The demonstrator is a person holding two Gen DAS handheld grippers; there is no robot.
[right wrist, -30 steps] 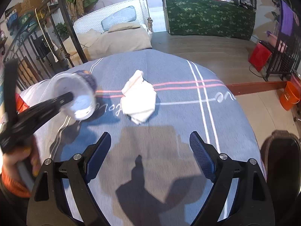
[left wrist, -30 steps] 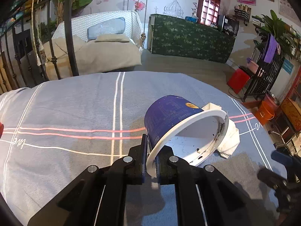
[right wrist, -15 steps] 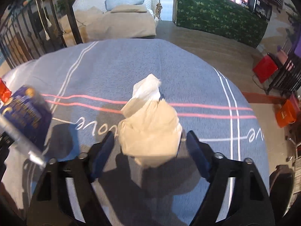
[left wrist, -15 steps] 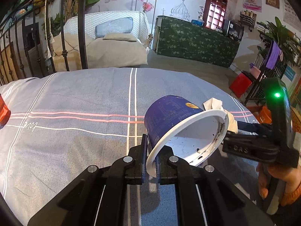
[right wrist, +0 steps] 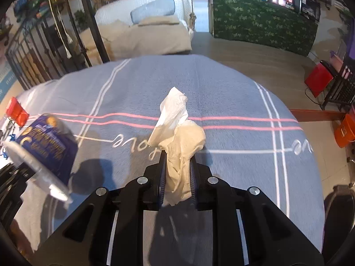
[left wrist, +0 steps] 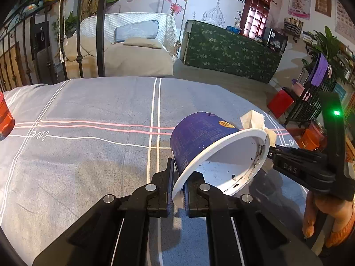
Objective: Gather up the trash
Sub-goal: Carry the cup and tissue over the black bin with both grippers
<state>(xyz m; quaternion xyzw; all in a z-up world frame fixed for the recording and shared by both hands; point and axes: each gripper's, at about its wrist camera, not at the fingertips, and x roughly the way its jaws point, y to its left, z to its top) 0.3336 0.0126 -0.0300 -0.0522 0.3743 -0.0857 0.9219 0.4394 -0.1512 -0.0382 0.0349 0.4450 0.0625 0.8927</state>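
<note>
A dark blue paper cup point(left wrist: 199, 133) with a white, speckled inside hangs tilted above the table. My left gripper point(left wrist: 178, 177) is shut on its white rim. The cup also shows at the left of the right wrist view point(right wrist: 51, 139). A crumpled white tissue point(right wrist: 177, 133) stands on the cloth, its lower part squeezed between the pads of my right gripper point(right wrist: 177, 173), whose jaws are closing on it. In the left wrist view the tissue point(left wrist: 253, 119) peeks out behind the cup, and the right gripper's fingers point(left wrist: 288, 161) reach in from the right, partly hidden by the cup.
A grey-blue striped cloth point(left wrist: 88, 155) covers the round table. A red-capped container point(right wrist: 16, 110) stands at its left edge. A dark bin point(right wrist: 339, 210) sits low beyond the table's right edge, and an orange bucket point(right wrist: 345, 133) stands on the floor. An iron railing stands behind at the left.
My right gripper came forward over the tissue and its wide jaws closed round it. The left gripper kept its hold on the cup and drifted a little sideways.
</note>
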